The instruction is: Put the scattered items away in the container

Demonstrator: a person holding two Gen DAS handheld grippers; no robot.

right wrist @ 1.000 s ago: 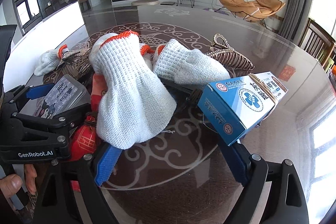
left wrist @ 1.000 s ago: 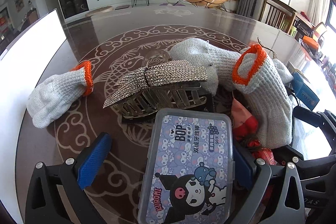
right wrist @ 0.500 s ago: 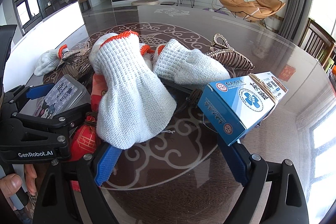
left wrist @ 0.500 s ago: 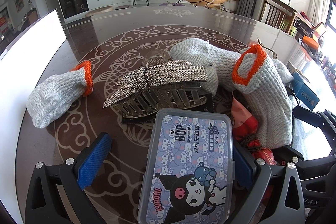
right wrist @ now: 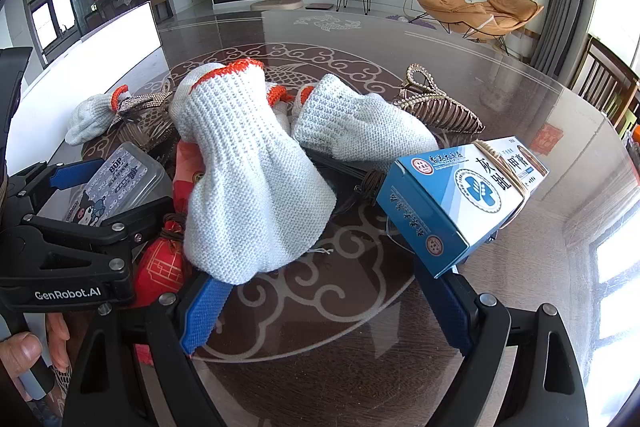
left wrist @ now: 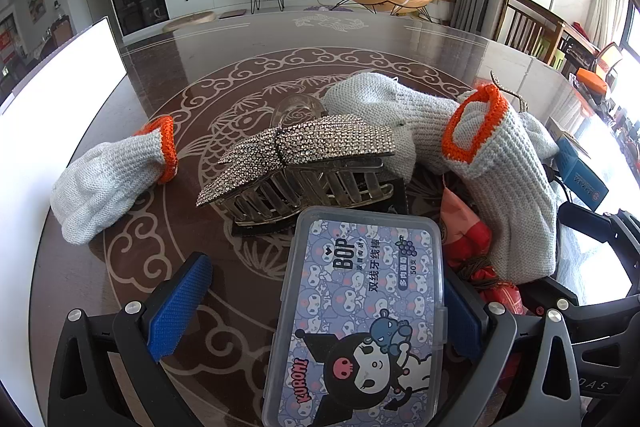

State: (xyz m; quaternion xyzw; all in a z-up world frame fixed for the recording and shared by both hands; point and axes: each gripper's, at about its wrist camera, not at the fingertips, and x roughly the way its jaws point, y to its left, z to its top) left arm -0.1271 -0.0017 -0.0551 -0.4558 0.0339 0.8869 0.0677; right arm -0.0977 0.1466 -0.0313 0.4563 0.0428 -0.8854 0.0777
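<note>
**Both grippers spread wide over the clutter pile**

Landmark: rhinestone hair claw (left wrist: 296, 163), lying at the centre of the patterned table (left wrist: 240, 43).

- Left gripper (left wrist: 320, 303): jaws wide apart. Clear plastic floss-pick box (left wrist: 360, 311) with a cartoon label sits between them, just nearer the camera than the claw. Its right edge lies against the right pad; the left pad (left wrist: 180, 301) stands clear of it. Not clamped.
- Right gripper (right wrist: 324, 303): jaws wide apart, nothing held. Its left pad (right wrist: 204, 311) is tucked under the hem of a white knit glove (right wrist: 248, 187). Blue medicine carton (right wrist: 460, 195), bound with a rubber band, rests tilted above the right finger.
- Left of the claw, apart from it: a lone white glove with orange cuff (left wrist: 108, 179).
- Right of the claw, touching it: a second knit glove (left wrist: 380, 115).
- Red fabric pouch (right wrist: 160, 263) lies under the big glove, right of the floss box.
- Gold-toned hair claw (right wrist: 436, 107) sits well right of the rhinestone one, beyond the gloves.
- A hand (right wrist: 24, 355) grips the left gripper's handle.
- Container: not identifiable in either view.
</note>
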